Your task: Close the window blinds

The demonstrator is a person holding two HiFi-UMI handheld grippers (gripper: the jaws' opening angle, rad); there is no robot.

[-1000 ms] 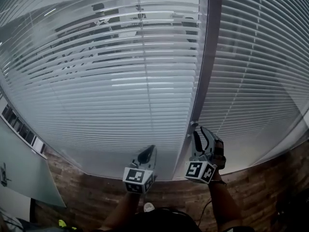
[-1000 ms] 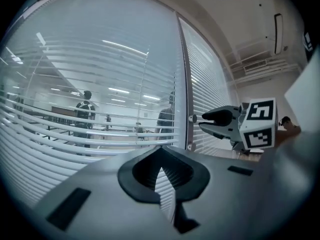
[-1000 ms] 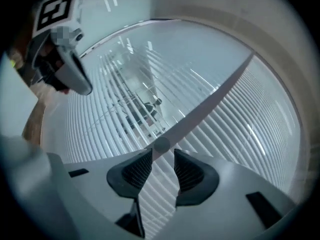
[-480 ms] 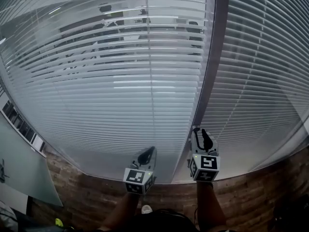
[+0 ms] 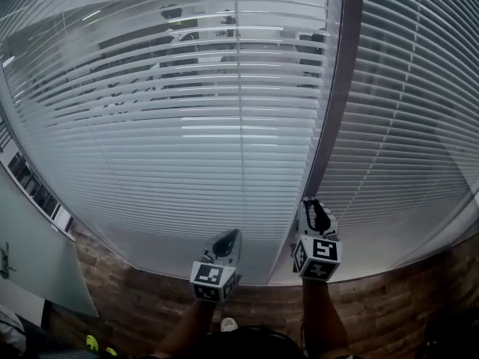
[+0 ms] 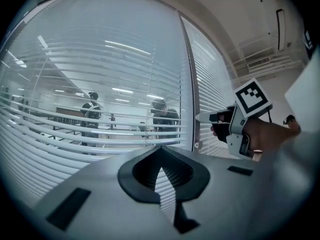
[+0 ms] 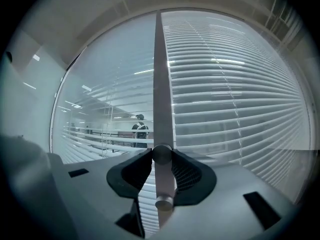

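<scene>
My right gripper [image 5: 310,208] has just changed. A second ago its marker cube sat tilted with the wrist rolled outward; now the cube faces me square and upright, at about 5 o'clock in the head view. I read that as a twist put into the tilt wand [image 7: 162,184]. The right gripper view shows that grey rod pinched firmly between the two pads, with its rounded end hanging just below them.

The twist has not paid off yet. The left blind [image 5: 187,140], which fills the view from 9 to 12 o'clock, looks as see-through as it did a second ago, with gaps between the slats. More turning of the wand seems needed before I can call it closed. The right blind [image 5: 404,126], from 1 to 3 o'clock, looks more opaque.

My left gripper [image 5: 230,238] idles at 6 o'clock, its tongs pressed together on nothing, tips pointing at the lower slats.

A dark window post [image 5: 333,103] runs down between the two blinds from 1 o'clock, and the wand hangs beside its foot. Under the sill, a brown wood-patterned floor [image 5: 135,298] crosses the bottom of the head view. A pale panel [image 5: 37,268] stands at 8 o'clock. Through the slats I see a lit office beyond, with a standing person [image 6: 91,114] at 9 o'clock in the left gripper view and another nearer centre.
</scene>
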